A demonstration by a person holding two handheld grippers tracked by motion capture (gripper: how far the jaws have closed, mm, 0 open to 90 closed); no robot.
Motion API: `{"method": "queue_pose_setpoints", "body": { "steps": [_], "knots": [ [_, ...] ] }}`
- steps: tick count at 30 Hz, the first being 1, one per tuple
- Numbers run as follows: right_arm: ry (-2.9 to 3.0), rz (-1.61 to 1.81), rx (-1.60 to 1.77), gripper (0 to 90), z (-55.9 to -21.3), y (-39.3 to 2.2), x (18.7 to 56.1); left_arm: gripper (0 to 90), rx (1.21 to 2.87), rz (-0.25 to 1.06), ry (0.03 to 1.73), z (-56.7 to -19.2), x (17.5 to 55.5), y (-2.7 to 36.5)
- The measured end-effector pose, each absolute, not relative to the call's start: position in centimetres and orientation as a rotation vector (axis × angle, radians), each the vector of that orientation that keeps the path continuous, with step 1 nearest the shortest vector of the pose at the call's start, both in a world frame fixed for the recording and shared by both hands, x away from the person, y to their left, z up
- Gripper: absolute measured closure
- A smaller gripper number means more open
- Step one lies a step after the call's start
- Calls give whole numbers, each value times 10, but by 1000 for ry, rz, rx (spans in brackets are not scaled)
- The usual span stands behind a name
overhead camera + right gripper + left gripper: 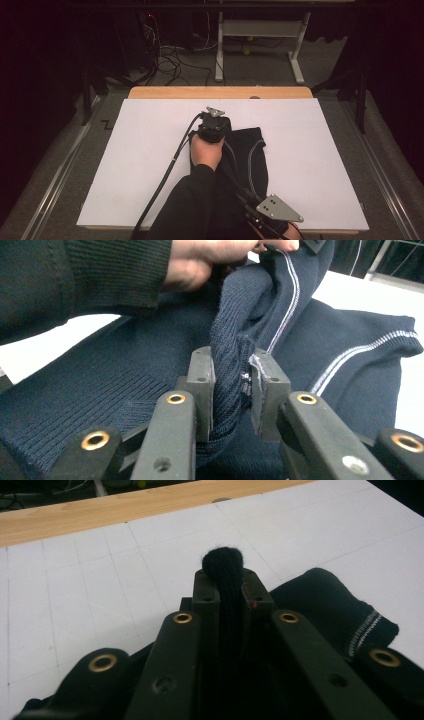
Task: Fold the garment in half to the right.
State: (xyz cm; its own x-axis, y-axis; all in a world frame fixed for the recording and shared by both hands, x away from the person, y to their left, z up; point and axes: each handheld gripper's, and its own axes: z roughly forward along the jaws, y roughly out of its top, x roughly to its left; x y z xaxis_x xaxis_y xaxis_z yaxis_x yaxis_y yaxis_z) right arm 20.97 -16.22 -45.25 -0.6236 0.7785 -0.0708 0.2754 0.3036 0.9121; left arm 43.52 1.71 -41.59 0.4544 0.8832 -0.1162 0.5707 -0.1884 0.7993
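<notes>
Dark knit garment with white-striped trim, lying rumpled mid-sheet on the white gridded mat, part lifted between both tools. Left gripper pinched tight on a bunched fold, a tuft poking above the jaws. Right gripper clamped on a ribbed edge beside the white seam, fabric squeezed between the pads. Likely light, soft and limp: sags and stretches, no stiffness to push against. Best taken at hems or seamed edges, where the thicker knit resists slipping.
</notes>
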Motion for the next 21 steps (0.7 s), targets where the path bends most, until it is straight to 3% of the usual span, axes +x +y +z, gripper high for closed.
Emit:
{"method": "queue_pose_setpoints", "body": {
  "steps": [21],
  "knots": [
    [2097, 1241, 973, 724, -462, -181, 203, 760, 1906, 433, 1179, -421, 435, -9]
  ]
}}
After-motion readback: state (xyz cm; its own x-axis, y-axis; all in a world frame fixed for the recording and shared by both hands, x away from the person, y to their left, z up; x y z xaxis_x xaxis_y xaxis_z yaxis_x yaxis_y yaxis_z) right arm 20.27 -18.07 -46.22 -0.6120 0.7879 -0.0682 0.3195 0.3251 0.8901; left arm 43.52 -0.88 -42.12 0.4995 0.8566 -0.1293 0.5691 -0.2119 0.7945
